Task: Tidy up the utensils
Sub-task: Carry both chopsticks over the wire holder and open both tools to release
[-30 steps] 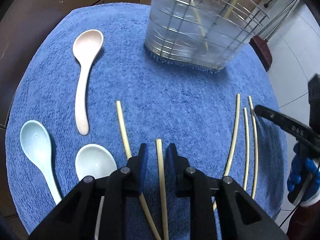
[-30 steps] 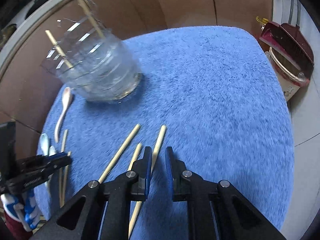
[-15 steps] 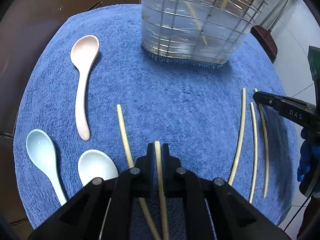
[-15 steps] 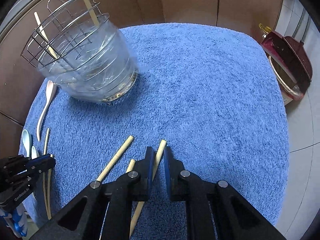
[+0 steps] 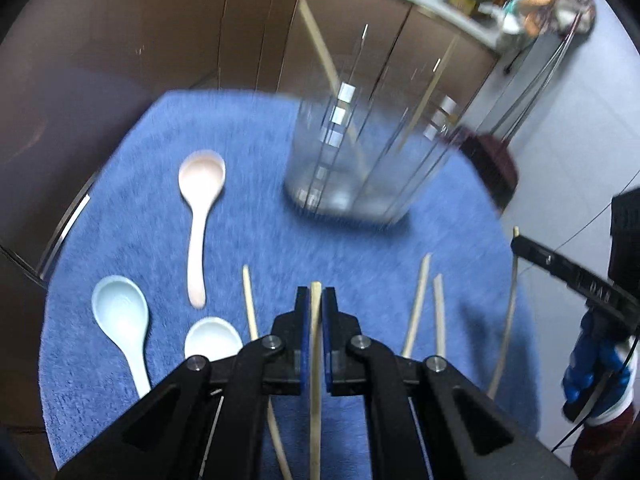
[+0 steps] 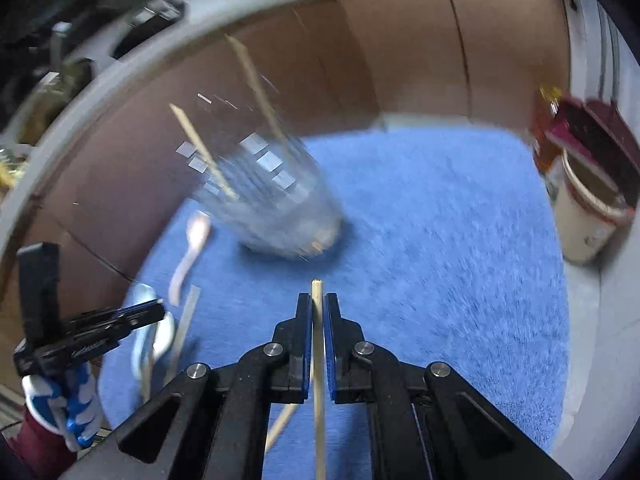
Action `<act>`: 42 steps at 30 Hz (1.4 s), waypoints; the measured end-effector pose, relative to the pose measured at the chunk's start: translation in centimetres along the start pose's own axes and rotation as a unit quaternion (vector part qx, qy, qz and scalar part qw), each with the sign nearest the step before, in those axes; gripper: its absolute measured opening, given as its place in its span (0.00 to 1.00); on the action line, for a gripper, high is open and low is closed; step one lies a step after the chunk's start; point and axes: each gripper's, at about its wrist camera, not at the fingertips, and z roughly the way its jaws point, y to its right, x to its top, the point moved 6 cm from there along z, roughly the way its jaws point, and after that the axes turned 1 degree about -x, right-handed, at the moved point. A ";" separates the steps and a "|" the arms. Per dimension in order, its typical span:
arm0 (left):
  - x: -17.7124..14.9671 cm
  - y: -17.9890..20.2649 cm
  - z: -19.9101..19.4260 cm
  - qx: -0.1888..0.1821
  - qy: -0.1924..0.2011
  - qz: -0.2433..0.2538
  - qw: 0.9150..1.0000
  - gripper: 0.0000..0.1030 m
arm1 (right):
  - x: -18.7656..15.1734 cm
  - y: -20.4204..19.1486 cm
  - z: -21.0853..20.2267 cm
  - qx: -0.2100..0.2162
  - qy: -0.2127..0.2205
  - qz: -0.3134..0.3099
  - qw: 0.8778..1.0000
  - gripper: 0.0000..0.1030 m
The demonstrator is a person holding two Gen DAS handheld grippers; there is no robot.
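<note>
Left wrist view: each gripper clenches one chopstick, and the wire holder waits ahead on the blue towel.

The left gripper pinches a chopstick near its upper end, likely so the long tail can drop into the holder; the right gripper grasps its own chopstick the same way. Three spoons, pink among them, and loose chopsticks lie flat on the towel, not yet sorted.

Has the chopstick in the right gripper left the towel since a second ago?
Yes. The chopstick, clamped in the right gripper, has risen off the blue towel, leaving its neighbour lying below.
</note>
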 end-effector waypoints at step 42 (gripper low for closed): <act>19.1 2.6 -0.1 0.030 0.412 -0.089 0.906 0.14 | 14.2 -4.6 1.1 -0.040 0.305 -0.080 0.948 0.07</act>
